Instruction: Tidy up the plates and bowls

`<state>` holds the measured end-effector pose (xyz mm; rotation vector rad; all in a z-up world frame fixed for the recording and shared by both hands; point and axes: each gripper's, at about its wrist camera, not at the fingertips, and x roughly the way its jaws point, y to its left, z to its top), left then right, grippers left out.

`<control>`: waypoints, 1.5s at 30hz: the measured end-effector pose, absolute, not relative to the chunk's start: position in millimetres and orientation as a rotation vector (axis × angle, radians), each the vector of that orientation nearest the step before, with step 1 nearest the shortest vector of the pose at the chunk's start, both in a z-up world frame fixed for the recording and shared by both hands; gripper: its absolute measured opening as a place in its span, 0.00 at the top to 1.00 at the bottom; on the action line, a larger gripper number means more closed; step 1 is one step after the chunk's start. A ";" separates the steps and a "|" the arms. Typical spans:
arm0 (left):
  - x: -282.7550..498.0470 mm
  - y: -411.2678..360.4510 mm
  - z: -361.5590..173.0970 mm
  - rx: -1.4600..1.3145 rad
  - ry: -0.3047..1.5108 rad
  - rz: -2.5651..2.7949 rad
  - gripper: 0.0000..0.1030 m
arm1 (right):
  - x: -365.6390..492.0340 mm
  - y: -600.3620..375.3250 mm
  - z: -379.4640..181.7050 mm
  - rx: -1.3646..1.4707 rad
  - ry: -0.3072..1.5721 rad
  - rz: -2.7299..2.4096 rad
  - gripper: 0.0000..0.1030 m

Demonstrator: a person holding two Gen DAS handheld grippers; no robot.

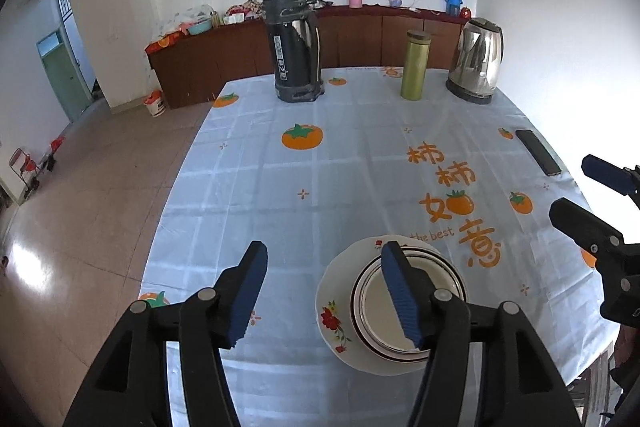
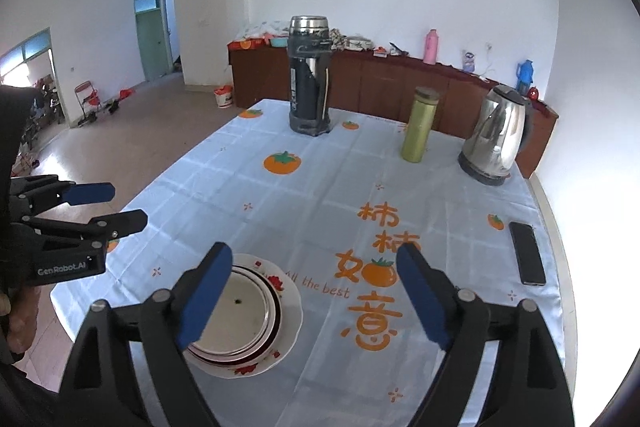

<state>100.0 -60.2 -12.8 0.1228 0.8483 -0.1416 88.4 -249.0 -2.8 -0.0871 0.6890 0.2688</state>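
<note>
Right wrist view alone showed dark speck in top dish of plate stack [image 2: 244,323]; left wrist view hid that spot behind my own pad. Stack sat on tablecloth [image 1: 320,167] near front edge. My left gripper [image 1: 324,291] was spread, empty, angled down above stack. My right gripper [image 2: 316,295] was also spread, empty, angled down beside stack. Phone [image 2: 527,253] lay well apart.

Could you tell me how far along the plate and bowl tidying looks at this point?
Mostly done, it seems: the dishes sit nested in one stack on a flowered plate on the tablecloth. Nothing is in hand; the left gripper and right gripper are both open and empty above it. No other loose plates or bowls show on the table.
</note>
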 end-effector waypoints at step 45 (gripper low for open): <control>83.0 -66.4 6.4 0.118 0.793 -0.144 0.40 | 52.0 -259.0 10.9 -0.075 0.632 0.255 0.12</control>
